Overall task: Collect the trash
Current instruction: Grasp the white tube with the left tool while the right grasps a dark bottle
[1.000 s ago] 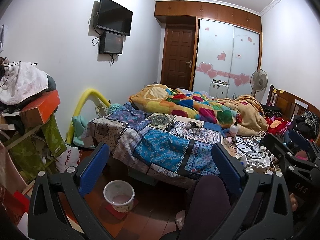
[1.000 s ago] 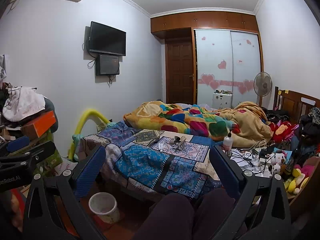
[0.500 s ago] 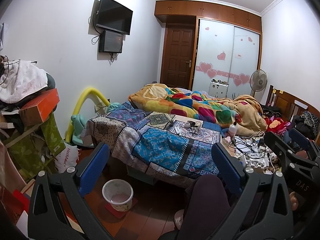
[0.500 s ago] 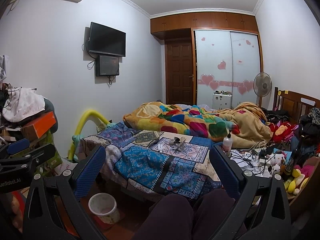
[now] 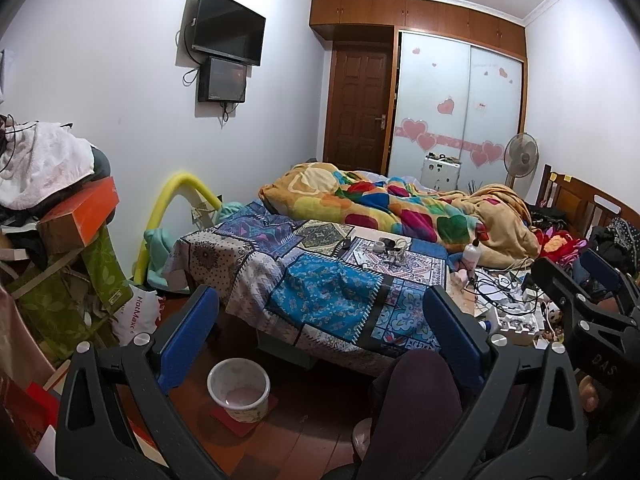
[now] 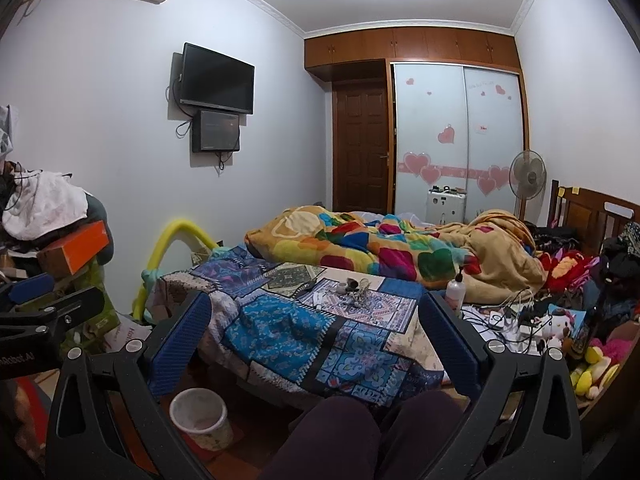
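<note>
Cluttered bedroom; small scraps (image 6: 354, 290) lie on the bed's patchwork cover (image 6: 288, 330). Your left hand-held gripper (image 5: 320, 334) and right hand-held gripper (image 6: 314, 338) both gape wide, holding nothing.

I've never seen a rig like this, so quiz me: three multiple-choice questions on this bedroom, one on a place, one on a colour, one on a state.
1. Where is the small white plastic waste bin?
A on the bed
B on the floor beside the bed
C on the wardrobe

2. What colour are the finger pads of the left gripper?
A blue
B red
C green

3. How is the right gripper?
A shut on a bottle
B shut, empty
C open, empty

Answers:
1 B, it stands on the wooden floor.
2 A, both pads are blue.
3 C, fingers spread wide with nothing between.
</note>
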